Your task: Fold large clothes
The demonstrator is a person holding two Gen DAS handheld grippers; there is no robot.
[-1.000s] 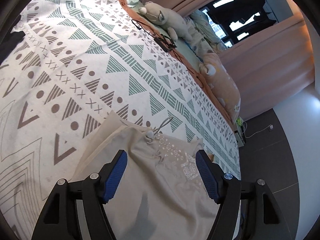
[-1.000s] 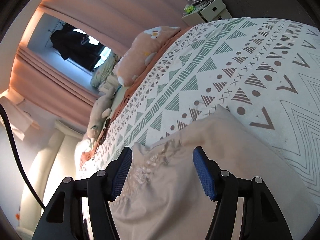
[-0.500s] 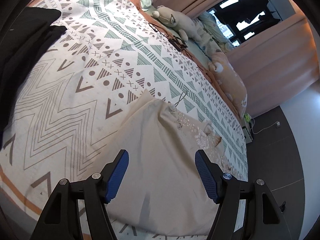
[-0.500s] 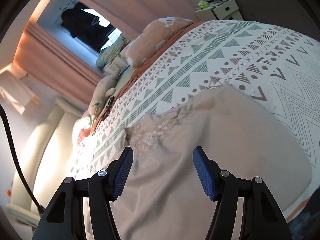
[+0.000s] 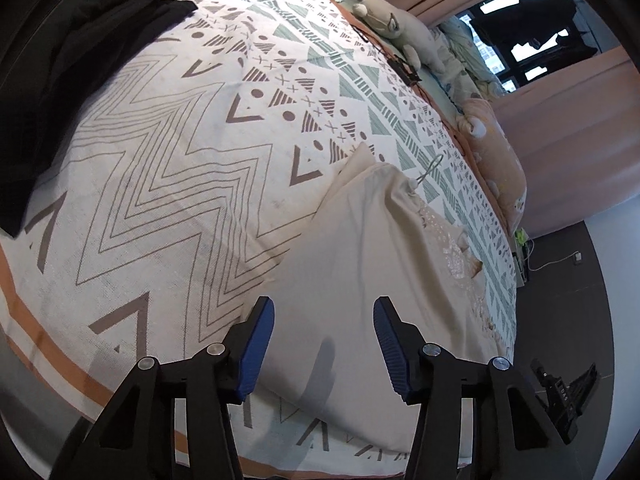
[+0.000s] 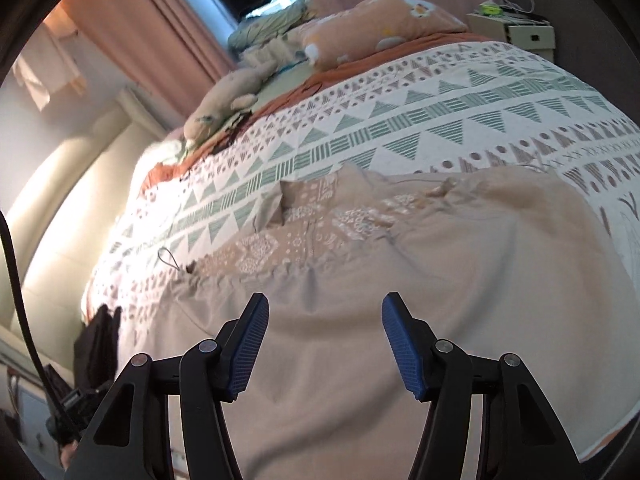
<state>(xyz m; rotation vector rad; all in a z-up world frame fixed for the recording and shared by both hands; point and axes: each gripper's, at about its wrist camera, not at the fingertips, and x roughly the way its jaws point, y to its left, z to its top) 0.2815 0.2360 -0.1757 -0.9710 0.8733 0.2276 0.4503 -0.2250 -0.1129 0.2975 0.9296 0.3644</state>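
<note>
A large beige garment (image 5: 360, 272) (image 6: 400, 300) with a white embroidered yoke (image 6: 320, 232) and drawstring loops lies spread on the patterned bedspread (image 5: 180, 160) (image 6: 420, 112). My left gripper (image 5: 323, 344) hovers over the garment's near left edge. Its blue jaws are closing, with cloth below them but nothing pinched. My right gripper (image 6: 325, 344) hangs above the garment's lower middle. Its jaws are closing too, and no cloth is between the pads.
Dark folded clothing (image 5: 60, 60) lies at the bed's far left. Plush toys (image 5: 396, 28) and an orange pillow (image 6: 380, 28) line the far side by the pink curtains (image 6: 168, 32). A white bedside cabinet (image 6: 516, 32) stands beyond. Dark floor (image 5: 560, 300) borders the bed.
Both grippers have drawn back toward the near edge of the bed, so more of the garment shows. The right view has rolled. Both pairs of jaws stand narrower than before.
</note>
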